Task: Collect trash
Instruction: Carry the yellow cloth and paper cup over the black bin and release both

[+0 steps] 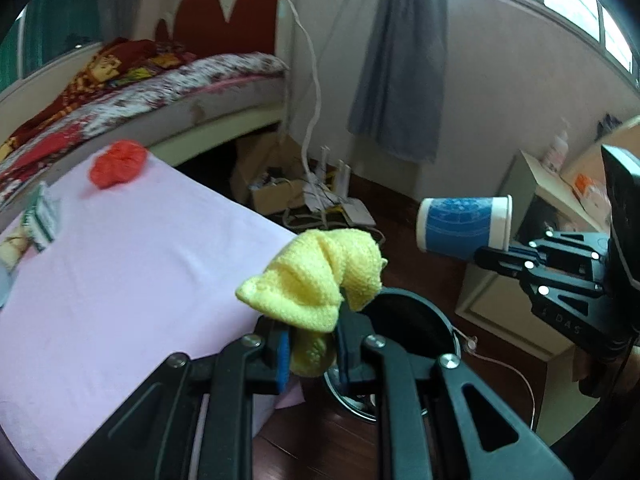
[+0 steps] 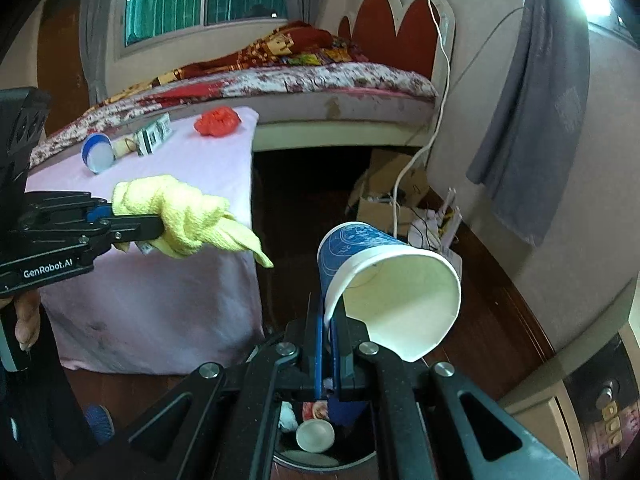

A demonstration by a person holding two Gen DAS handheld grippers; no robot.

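Now the left hand-held gripper [image 1: 310,344] clamps a yellow cloth [image 1: 316,276], the right hand-held gripper [image 2: 330,344] pinches a paper cup [image 2: 392,284].

Left tool [image 1: 310,344]: we see matte black linkage arms with slotted cut-outs, joined by round silver screw heads.
Left tool pads [image 1: 283,360]: we see blue pad faces on the inner sides of its black fingers.
Left tool from the side [image 2: 132,228]: we read white lettering "GenRobot.AI" on its black body; small silver screws dot the links, with a blue part near the fingers.
Right tool [image 2: 328,344]: we see the same black arms, silver pivots and thin blue pad edges.
Right tool from the side [image 1: 490,254]: we see black links with bright round screws and faint embossed letters on the body.
Left hand [image 2: 26,316]: we can see only fingers behind the handle; no sleeve shows.
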